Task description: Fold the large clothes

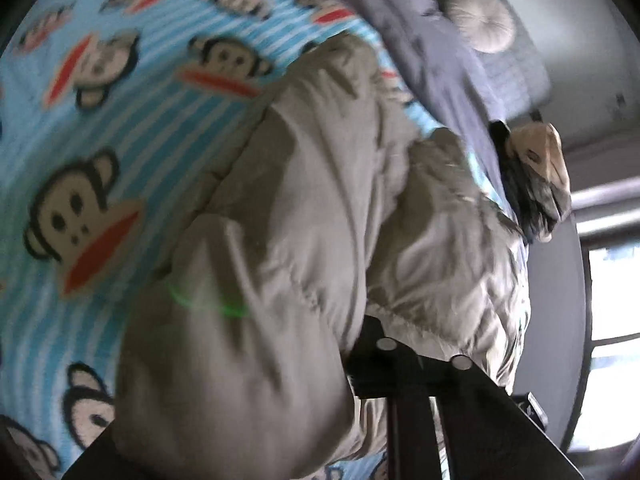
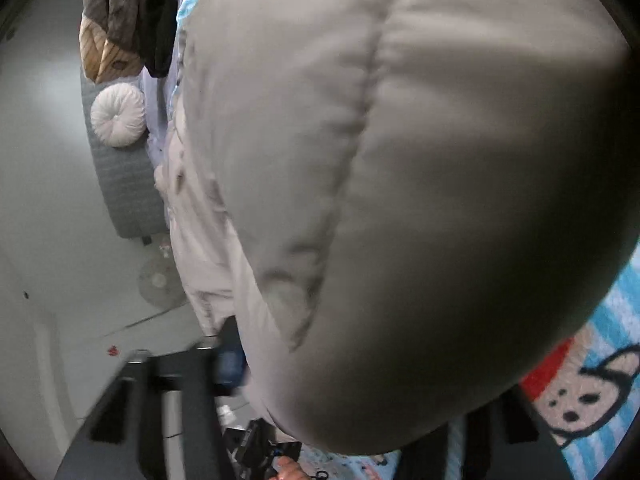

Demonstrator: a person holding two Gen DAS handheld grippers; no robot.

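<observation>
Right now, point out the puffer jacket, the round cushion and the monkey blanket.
puffer jacket (image 1: 320, 200): left wrist view, quilted middle panel.
round cushion (image 2: 118, 115): right wrist view, near its centre button.
monkey blanket (image 1: 80, 128): left wrist view, blue striped part.

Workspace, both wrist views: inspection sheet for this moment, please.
Surface: bed under blue striped monkey-print blanket.
Job's things: puffy grey padded jacket, bunched up, filling the right wrist view.
Clutter: heap of dark and tan clothes at the bed's far edge; round white cushion; grey quilt.
Grippers: left gripper shut on the jacket's edge; right gripper with the jacket bulging between its fingers, grip not clear.
Cables: nothing seen.
Surroundings: pale wall, window, fan on the floor.
</observation>
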